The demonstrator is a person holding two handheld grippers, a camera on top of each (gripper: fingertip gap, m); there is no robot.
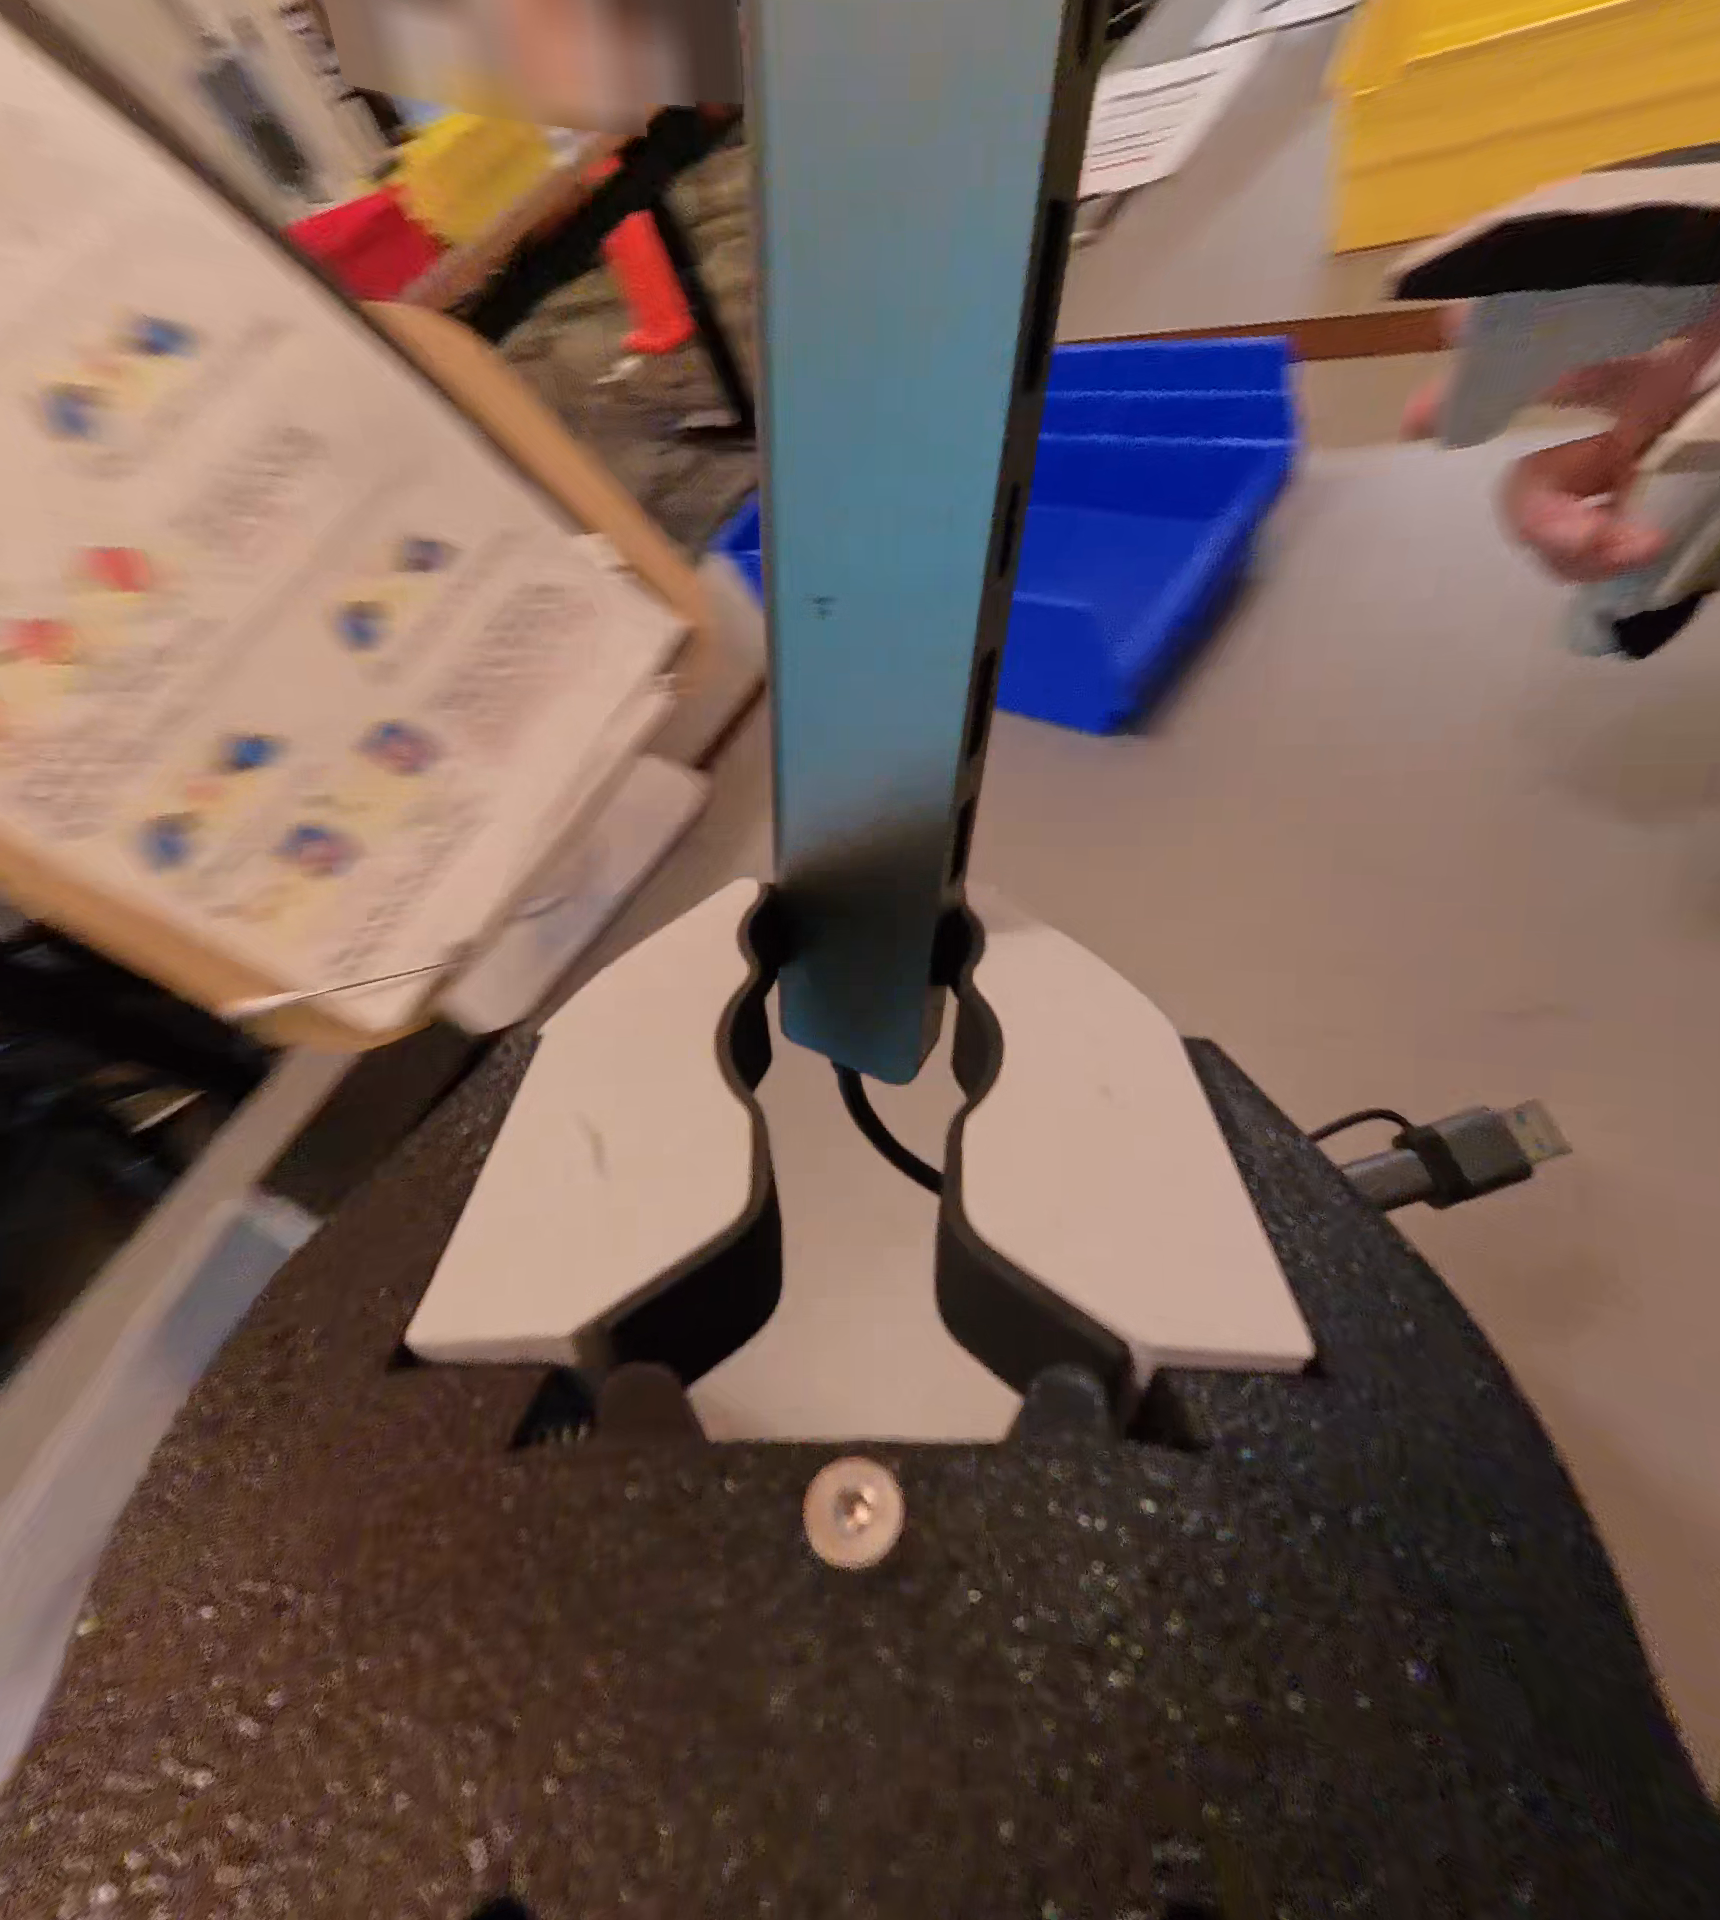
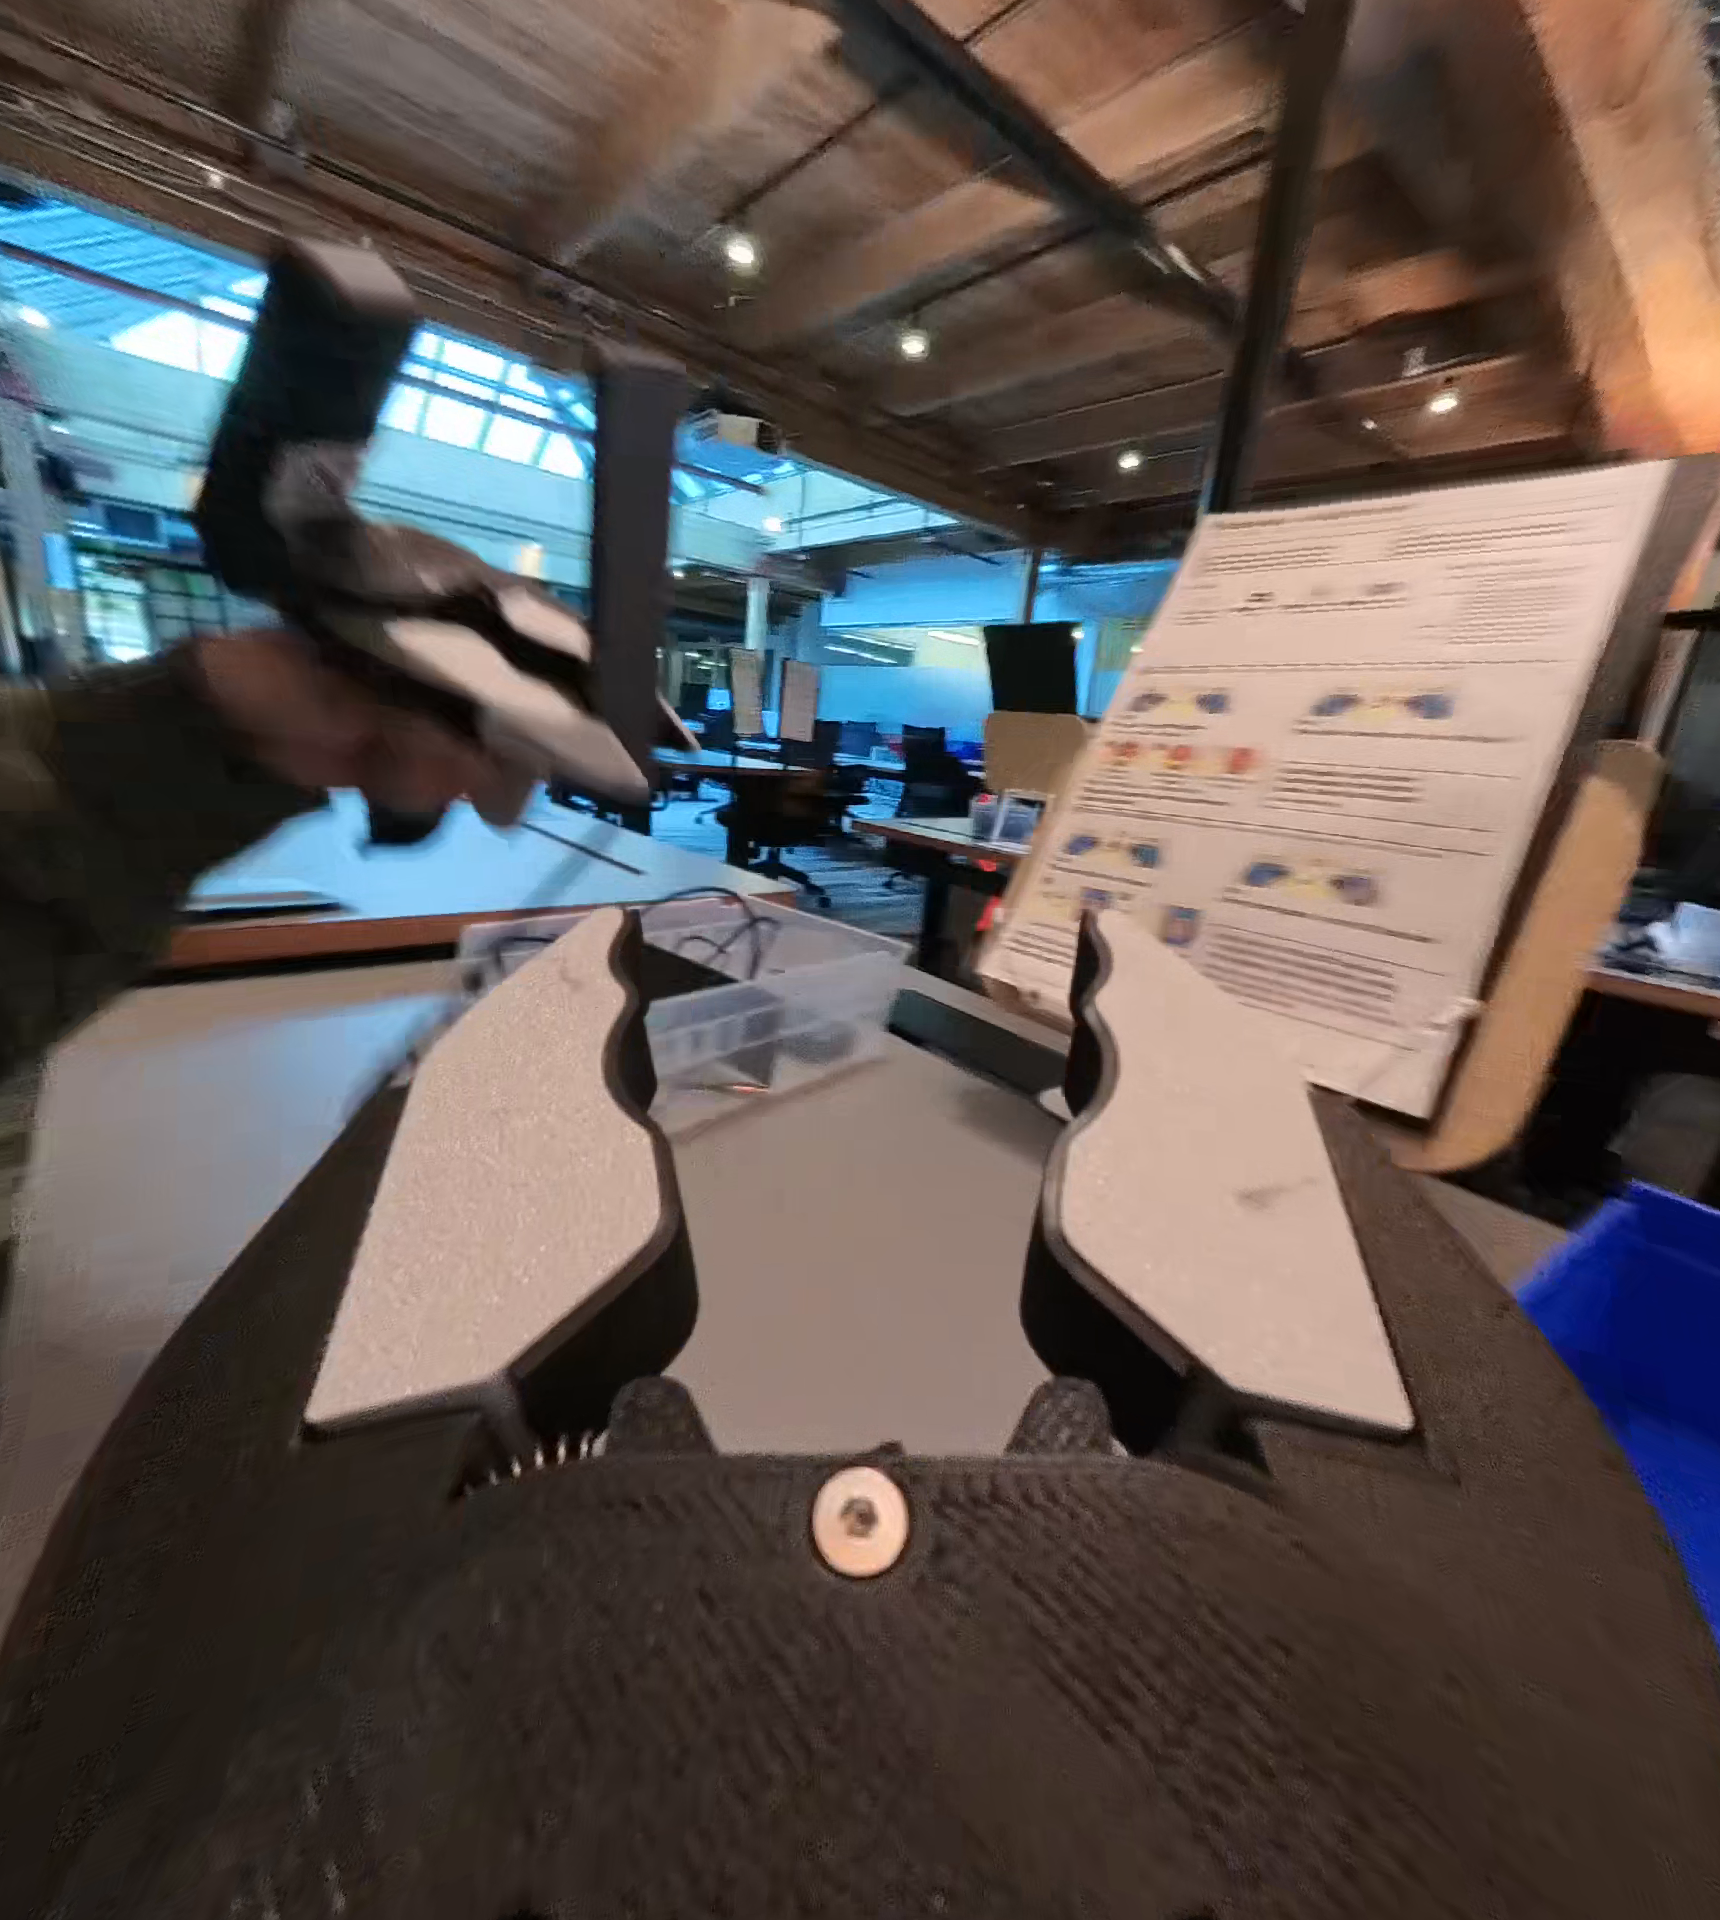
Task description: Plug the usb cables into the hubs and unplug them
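Note:
In the left wrist view my left gripper [image 1: 861,935] is shut on a long flat grey-blue USB hub [image 1: 887,468], gripping its near end. The hub points straight ahead, with several dark port slots [image 1: 986,665] along its right edge. Its black cable [image 1: 887,1138] loops under the fingers, and its plug with a grey adapter [image 1: 1458,1148] sticks out to the right. My right gripper [image 2: 856,935] is open and empty above the grey table [image 2: 835,1247]. It also shows blurred at the upper right of the left wrist view [image 1: 1614,416], held by a hand.
A blue bin [image 1: 1147,540] sits on the table ahead, also at the lower right of the right wrist view [image 2: 1718,1455]. A tilted instruction board [image 2: 1355,779] stands nearby. A clear plastic box with cables [image 2: 752,997] lies ahead of the right gripper. The left gripper [image 2: 440,634] shows blurred. Left tips to right tips: about 20 cm.

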